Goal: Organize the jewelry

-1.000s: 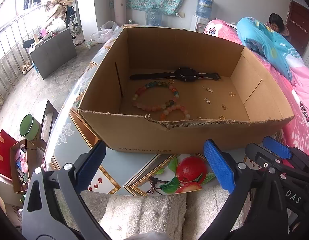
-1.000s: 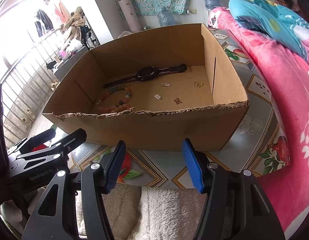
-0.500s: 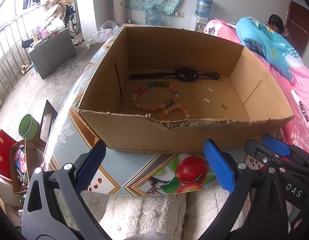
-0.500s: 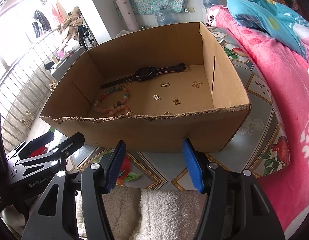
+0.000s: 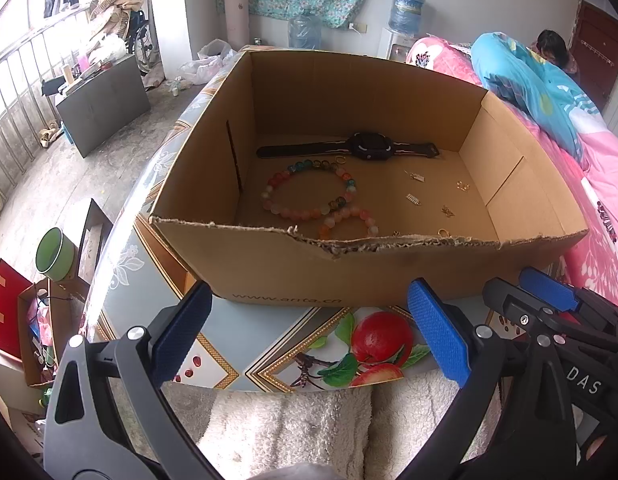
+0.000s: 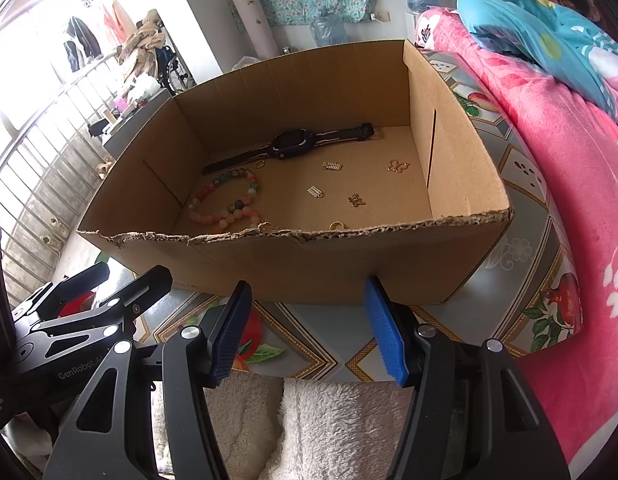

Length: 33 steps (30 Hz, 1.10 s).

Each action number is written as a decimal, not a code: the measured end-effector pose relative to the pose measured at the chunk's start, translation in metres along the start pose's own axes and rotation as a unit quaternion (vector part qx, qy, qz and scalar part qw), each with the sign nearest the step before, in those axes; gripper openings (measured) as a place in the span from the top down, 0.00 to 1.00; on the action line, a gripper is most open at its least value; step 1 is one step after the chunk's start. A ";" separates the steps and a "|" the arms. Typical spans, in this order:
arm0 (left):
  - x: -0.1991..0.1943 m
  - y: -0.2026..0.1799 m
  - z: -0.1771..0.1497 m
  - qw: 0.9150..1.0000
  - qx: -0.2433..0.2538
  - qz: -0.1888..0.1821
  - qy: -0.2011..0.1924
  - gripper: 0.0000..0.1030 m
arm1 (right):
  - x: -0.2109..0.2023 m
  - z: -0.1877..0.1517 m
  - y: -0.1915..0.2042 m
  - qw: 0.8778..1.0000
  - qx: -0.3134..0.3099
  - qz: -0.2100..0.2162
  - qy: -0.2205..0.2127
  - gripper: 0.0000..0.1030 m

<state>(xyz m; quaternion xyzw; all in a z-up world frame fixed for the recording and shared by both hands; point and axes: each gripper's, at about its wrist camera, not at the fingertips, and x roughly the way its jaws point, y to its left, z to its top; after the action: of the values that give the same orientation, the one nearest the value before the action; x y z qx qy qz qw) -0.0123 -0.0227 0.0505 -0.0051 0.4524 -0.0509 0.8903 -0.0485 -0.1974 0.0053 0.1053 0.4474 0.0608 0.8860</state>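
Nothing moved, both tools [image 5: 309,332] [image 6: 307,320] released, jewelry seemingly in box [image 5: 293,268] beyond.

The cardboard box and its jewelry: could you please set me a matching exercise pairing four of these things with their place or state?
Things:
1. black watch
2. large bead bracelet
3. gold butterfly charm
4. left hand-held gripper

Places or states:
A. open, outside the cardboard box, above the fruit-print table
B. lying stretched out along the far wall of the box
C. on the box floor near the slotted wall on the right hand-held gripper's side
D. a ring of multicoloured beads just in front of the watch strap

Pairs: 1-B, 2-D, 3-C, 4-A
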 end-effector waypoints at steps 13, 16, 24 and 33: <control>0.000 0.000 0.000 1.000 0.001 0.001 0.000 0.08 | 0.001 0.000 0.001 1.000 0.000 0.000 0.002 0.44; 0.000 0.000 0.000 1.000 0.000 0.001 0.001 0.08 | 0.001 0.000 0.001 1.000 0.000 0.000 0.001 0.44; 0.002 0.001 -0.001 1.000 0.000 0.001 0.001 0.08 | 0.001 0.000 0.001 1.000 -0.001 -0.002 0.001 0.44; 0.002 0.002 -0.001 1.000 0.001 0.001 0.002 0.08 | 0.001 0.000 0.001 1.000 -0.002 -0.003 0.001 0.44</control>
<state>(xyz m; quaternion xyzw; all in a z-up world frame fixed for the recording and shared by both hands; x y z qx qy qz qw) -0.0116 -0.0214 0.0480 -0.0042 0.4541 -0.0506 0.8895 -0.0475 -0.1958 0.0048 0.1021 0.4487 0.0596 0.8858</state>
